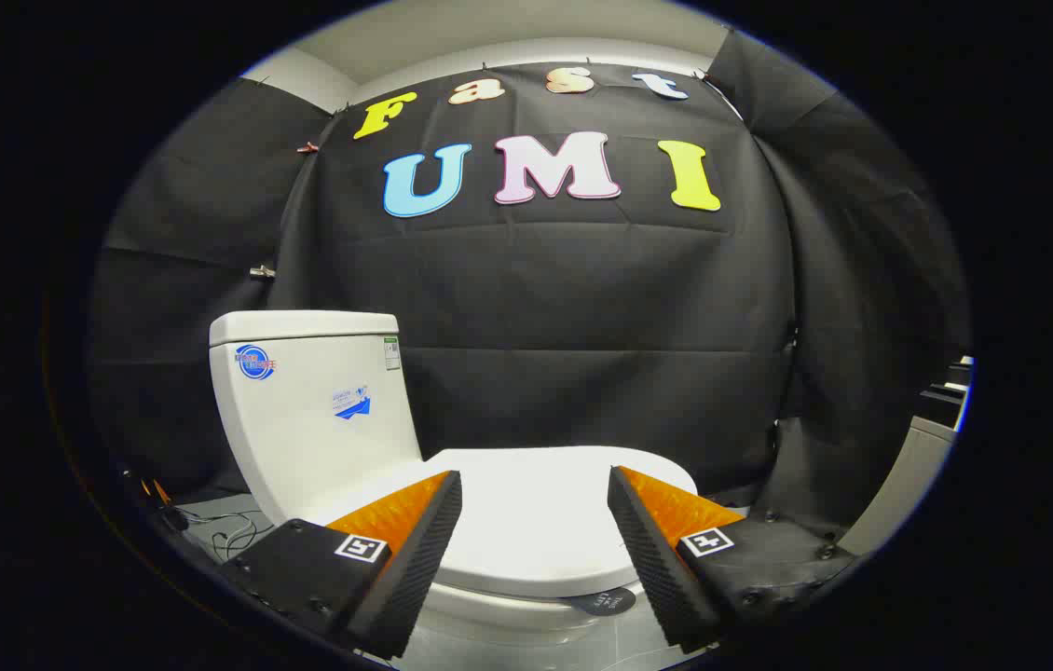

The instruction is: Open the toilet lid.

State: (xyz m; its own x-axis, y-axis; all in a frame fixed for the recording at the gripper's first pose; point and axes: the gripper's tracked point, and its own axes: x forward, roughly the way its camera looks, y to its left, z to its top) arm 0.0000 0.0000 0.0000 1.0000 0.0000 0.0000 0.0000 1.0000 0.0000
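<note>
A white toilet stands in front of the black cloth wall, seen side-on. Its lid (pixel 536 513) lies flat and closed over the bowl, stretching between and beyond my two fingers. The tank (pixel 317 410) rises behind the lid, off to the left, with stickers on its side. My gripper (pixel 536 489) is open, its orange-and-black fingers (pixel 415 531) spread wide a little above the lid's near edge, gripping nothing. A small dark round tag (pixel 606 601) hangs at the lid's front rim, near the right finger.
Loose cables (pixel 228 531) lie on the light floor left of the tank. A pale wall panel (pixel 909 485) shows at the right, past the cloth's edge. The black cloth wall (pixel 582 326) closes the space behind the toilet.
</note>
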